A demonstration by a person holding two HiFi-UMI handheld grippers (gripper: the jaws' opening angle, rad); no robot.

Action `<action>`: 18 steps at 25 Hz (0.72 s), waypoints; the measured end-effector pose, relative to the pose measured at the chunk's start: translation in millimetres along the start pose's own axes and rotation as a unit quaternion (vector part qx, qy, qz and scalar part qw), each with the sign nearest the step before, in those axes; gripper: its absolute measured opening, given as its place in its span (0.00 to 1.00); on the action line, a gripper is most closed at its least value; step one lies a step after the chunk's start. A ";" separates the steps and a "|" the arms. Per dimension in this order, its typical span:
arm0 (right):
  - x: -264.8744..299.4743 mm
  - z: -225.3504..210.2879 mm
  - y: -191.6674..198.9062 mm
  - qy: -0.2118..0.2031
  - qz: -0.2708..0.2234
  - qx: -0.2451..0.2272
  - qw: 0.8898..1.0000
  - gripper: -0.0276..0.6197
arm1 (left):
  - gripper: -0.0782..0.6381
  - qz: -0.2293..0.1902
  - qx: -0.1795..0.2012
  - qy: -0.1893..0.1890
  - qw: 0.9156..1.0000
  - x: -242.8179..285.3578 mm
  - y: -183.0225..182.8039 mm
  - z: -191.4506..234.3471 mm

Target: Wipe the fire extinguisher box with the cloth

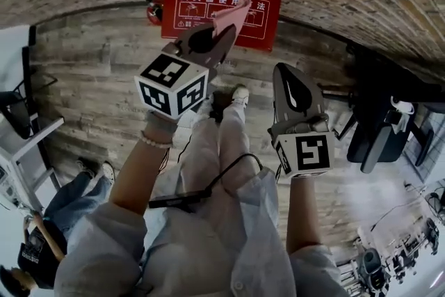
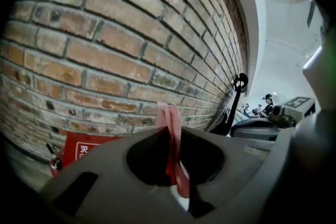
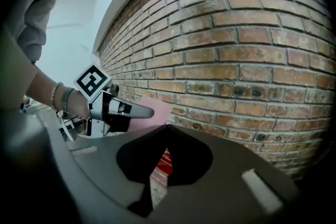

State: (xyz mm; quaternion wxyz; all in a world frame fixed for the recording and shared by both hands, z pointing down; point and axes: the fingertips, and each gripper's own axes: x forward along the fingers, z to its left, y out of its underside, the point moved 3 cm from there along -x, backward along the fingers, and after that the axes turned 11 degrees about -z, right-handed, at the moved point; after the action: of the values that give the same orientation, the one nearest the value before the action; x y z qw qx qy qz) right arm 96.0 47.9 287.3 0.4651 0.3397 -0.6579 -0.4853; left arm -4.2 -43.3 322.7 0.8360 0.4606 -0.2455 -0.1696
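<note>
The red fire extinguisher box point(image 1: 208, 14) with white Chinese print stands on the floor against the brick wall. My left gripper point(image 1: 224, 31) is shut on a pink cloth point(image 1: 233, 16) and hangs over the box's top. In the left gripper view the cloth point(image 2: 171, 136) sticks up between the closed jaws, with a corner of the box point(image 2: 79, 150) below left. My right gripper point(image 1: 292, 83) hovers to the right of the box, shut and empty. In the right gripper view the jaw tips point(image 3: 167, 128) meet, a strip of red box point(image 3: 164, 162) shows behind them, and the left gripper point(image 3: 113, 110) holds the cloth point(image 3: 155, 113).
A black extinguisher handle point(image 1: 151, 7) pokes out at the box's left. A black chair point(image 1: 382, 122) stands at the right, a white shelf unit point(image 1: 21, 142) at the left. Another person point(image 1: 49, 219) stands lower left. My own legs and shoe point(image 1: 240, 97) are below the grippers.
</note>
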 end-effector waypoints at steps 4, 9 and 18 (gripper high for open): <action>-1.0 13.5 -41.9 -0.011 -0.025 -0.025 0.999 0.05 | 0.12 -0.036 0.051 0.009 0.998 -38.9 -52.7 -12.5; -8.2 30.5 -96.3 -0.023 -0.059 -0.055 0.997 0.05 | 0.12 -0.079 0.101 0.015 0.992 -88.6 -108.1 -36.5; -44.8 57.0 -165.5 -0.019 -0.113 -0.087 0.990 0.05 | 0.12 -0.130 0.199 0.025 0.971 -152.8 -173.5 -82.9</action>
State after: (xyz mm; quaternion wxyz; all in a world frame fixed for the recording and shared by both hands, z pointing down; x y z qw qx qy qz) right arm 56.6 57.2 111.2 0.4225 0.3609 -0.5790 -0.5966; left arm -92.8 1.6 98.1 0.7045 0.6495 -0.1908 -0.2131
